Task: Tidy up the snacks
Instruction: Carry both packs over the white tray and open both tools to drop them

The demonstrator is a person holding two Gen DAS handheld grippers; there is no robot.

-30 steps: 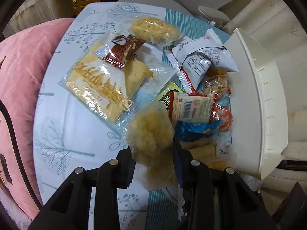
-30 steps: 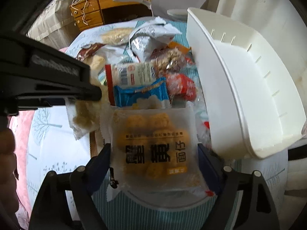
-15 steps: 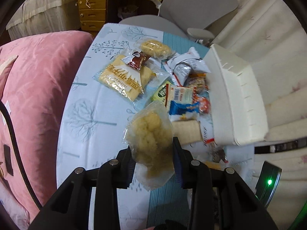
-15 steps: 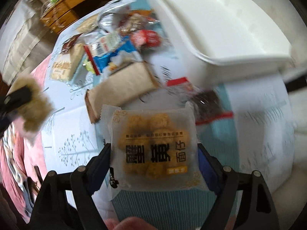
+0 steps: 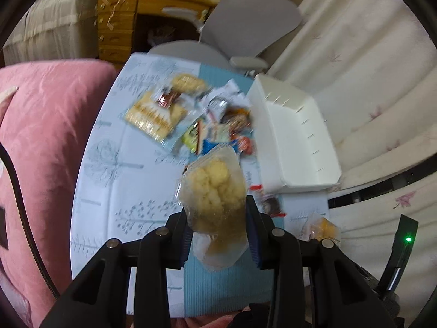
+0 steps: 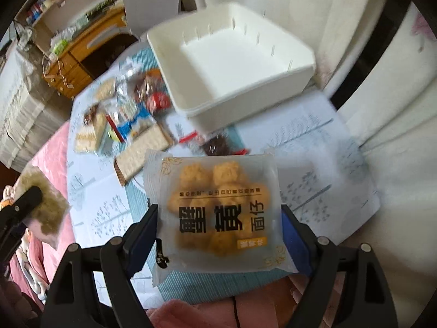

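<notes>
My left gripper (image 5: 217, 235) is shut on a clear bag of pale yellow puffed snacks (image 5: 215, 191), held high above the table; it also shows at the left of the right wrist view (image 6: 46, 205). My right gripper (image 6: 218, 232) is shut on a frosted pack of golden biscuits with black Chinese lettering (image 6: 218, 210), held above the table's near edge. The white plastic bin (image 6: 232, 65) stands on the far right of the table (image 5: 295, 142) and holds nothing. A pile of wrapped snacks (image 5: 207, 120) lies left of the bin (image 6: 128, 114).
The table (image 5: 123, 191) has a pale tree-print cloth with a teal stripe. A pink cushion (image 5: 41, 150) lies along its left side. A grey chair (image 5: 245, 27) and a wooden desk (image 5: 123, 27) stand behind. A cream sofa (image 5: 368, 95) is to the right.
Both grippers have risen and pulled back from the snack pile with their packs held. The right gripper has swung so the bin now lies ahead of it.
</notes>
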